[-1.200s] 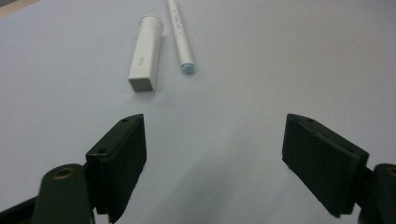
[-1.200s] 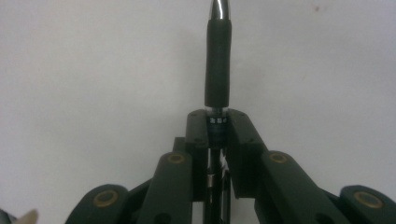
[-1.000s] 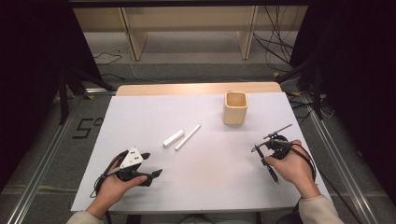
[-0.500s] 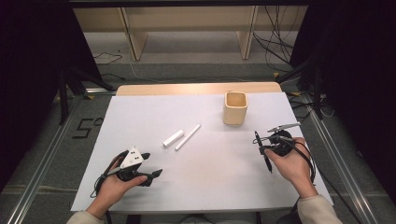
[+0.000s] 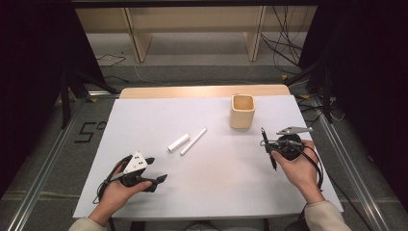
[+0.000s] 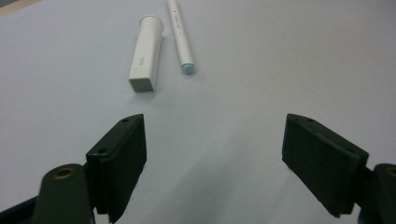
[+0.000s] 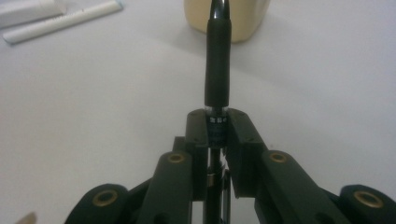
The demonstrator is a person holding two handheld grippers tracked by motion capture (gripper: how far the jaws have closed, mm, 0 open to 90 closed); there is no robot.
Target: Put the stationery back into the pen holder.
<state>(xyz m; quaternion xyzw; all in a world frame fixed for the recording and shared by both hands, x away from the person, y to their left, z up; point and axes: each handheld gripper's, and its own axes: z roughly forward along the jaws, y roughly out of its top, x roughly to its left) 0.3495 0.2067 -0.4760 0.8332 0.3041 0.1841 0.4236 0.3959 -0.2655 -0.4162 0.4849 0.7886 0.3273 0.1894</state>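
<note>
The slim black pen with a glossy barrel [image 7: 218, 70] is sitting clamped between the narrow-set pads of the right gripper [image 7: 217, 135], its matte upper section pointing toward 12 o'clock in the right gripper view and a small white-printed label band showing just above the pads. In the high view the black pen [image 5: 267, 149] is lying at about 4 o'clock on the white table sheet [image 5: 211, 192], slanting across the right gripper [image 5: 281, 144], with the square beige wooden cup [image 5: 242, 111] just beyond it toward 11 o'clock. The pen's top is running out of frame in the right gripper view, and its lower end is disappearing behind the gripper's links.

The left gripper [image 6: 215, 154] is resting at 7 o'clock with jaws wide and nothing between them, facing the white marker cap [image 6: 145, 60] and the white marker with a blue tip [image 6: 181, 39], whose far end is being cut off.
</note>
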